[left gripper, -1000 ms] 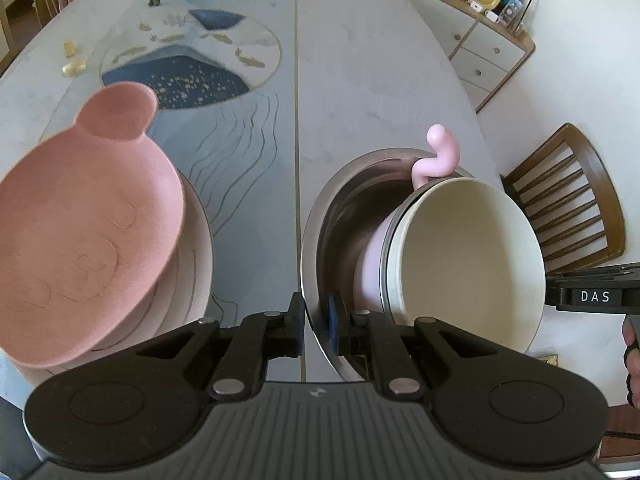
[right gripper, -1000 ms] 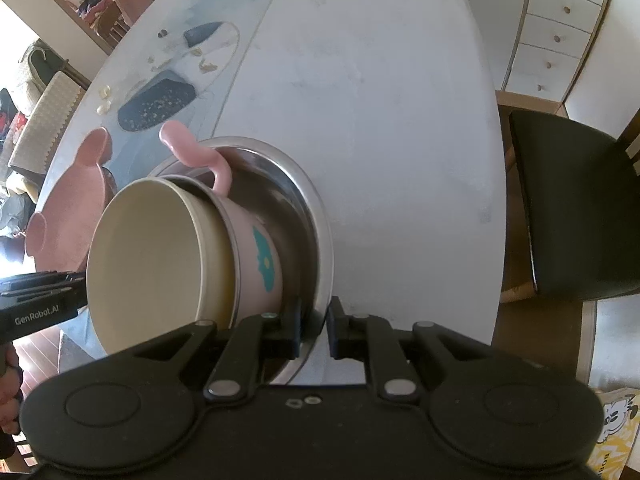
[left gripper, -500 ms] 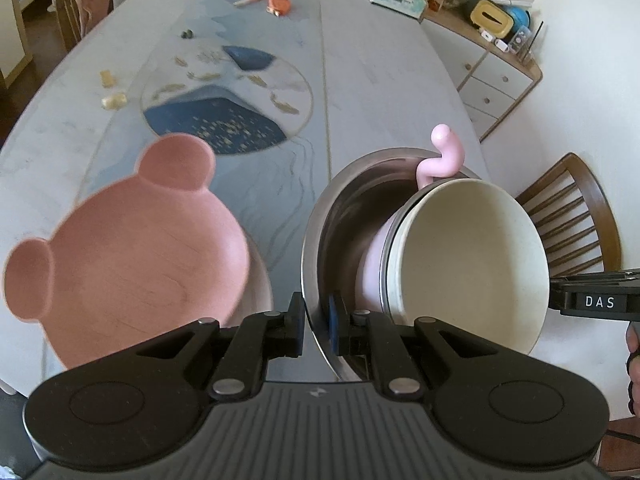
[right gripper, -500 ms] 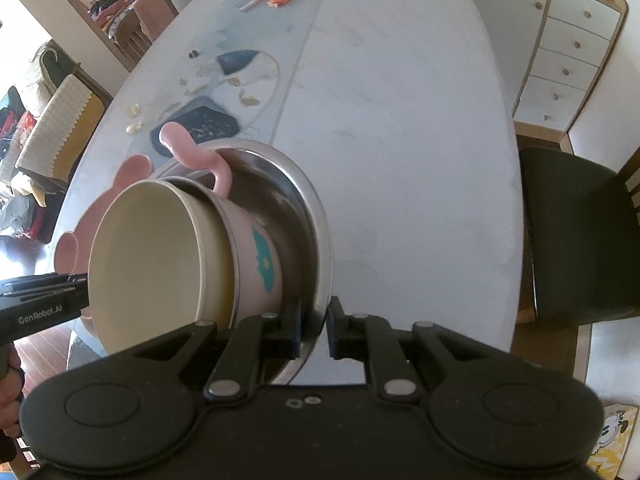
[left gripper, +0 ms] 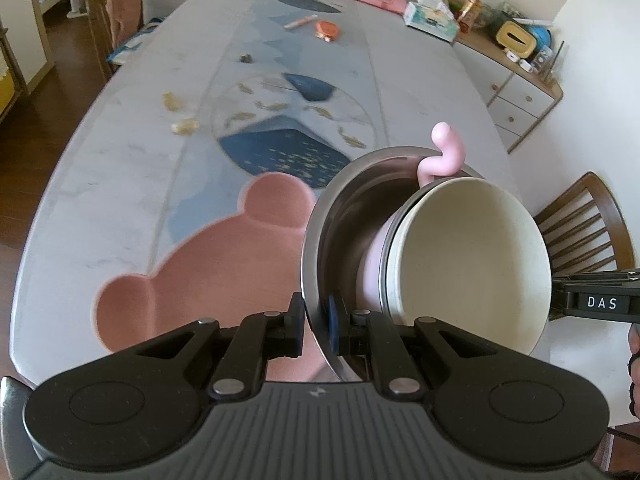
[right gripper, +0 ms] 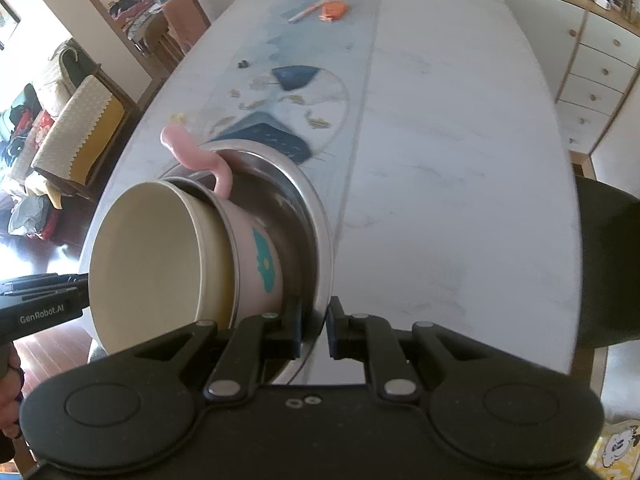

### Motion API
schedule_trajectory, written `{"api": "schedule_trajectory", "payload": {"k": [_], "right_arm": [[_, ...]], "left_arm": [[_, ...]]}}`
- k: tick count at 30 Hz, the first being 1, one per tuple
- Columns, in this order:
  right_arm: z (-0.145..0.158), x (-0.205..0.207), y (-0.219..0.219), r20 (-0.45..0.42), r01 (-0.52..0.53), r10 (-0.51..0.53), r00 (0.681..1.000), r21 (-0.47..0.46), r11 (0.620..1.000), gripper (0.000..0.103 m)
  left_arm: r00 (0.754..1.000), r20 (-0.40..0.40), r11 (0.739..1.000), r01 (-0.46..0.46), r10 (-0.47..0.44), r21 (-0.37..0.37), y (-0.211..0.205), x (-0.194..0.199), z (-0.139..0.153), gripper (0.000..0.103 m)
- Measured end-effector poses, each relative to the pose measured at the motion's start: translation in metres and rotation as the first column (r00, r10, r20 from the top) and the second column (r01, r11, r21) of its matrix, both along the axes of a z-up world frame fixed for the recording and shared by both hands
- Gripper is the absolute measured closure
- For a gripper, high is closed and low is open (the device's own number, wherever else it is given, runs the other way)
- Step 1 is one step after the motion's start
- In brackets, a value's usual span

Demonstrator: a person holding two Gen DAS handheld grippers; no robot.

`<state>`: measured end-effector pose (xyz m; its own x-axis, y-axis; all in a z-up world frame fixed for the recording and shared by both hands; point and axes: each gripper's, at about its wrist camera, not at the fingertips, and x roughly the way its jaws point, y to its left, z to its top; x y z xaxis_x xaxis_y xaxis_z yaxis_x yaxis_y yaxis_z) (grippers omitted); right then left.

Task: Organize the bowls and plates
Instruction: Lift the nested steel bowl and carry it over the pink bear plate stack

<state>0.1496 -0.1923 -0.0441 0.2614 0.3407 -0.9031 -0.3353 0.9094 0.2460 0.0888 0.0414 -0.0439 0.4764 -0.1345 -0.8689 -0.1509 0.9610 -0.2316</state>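
A steel bowl [left gripper: 344, 208] hangs tilted above the table, with a pink handled cup [left gripper: 444, 152] and a cream bowl [left gripper: 472, 264] nested inside it. My left gripper [left gripper: 316, 320] is shut on the steel rim on one side. My right gripper [right gripper: 314, 328] is shut on the opposite side of the same rim [right gripper: 324, 240]. Each view shows the other gripper's body at the frame edge behind the cream bowl [right gripper: 148, 264]. A pink bear-shaped plate [left gripper: 200, 280] lies on the table below, left of the steel bowl.
The long oval table [left gripper: 420, 92] carries a blue patterned runner [left gripper: 280, 152], crumbs [left gripper: 184, 126], an orange item [left gripper: 327, 30] and a tissue box [left gripper: 430, 20] at the far end. A white drawer cabinet [left gripper: 520, 96] and wooden chair [left gripper: 588, 224] stand right; a dark chair [right gripper: 608, 264] is close.
Both grippers have risen and pulled back together with the steel bowl stack. The table and bear plate now look lower and farther, and more of the table's far end shows.
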Motion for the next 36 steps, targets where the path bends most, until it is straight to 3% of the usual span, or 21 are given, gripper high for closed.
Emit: {"api": "schedule_trajectory", "payload": {"k": [15, 36], "right_arm": [[-0.031, 0.0, 0.101, -0.046, -0.073, 0.073, 0.996, 0.014, 0.997, 0.09], [-0.074, -0.008, 0.121, -0.128, -0.076, 0.07, 0.989, -0.045, 0.996, 0.088]], "left_arm": [[0.998, -0.037, 0.997, -0.056, 0.058, 0.052, 0.09, -0.017, -0.023, 0.093], [0.996, -0.088, 0.998, -0.016, 0.022, 0.068, 0.102, -0.02, -0.062, 0.092]]}}
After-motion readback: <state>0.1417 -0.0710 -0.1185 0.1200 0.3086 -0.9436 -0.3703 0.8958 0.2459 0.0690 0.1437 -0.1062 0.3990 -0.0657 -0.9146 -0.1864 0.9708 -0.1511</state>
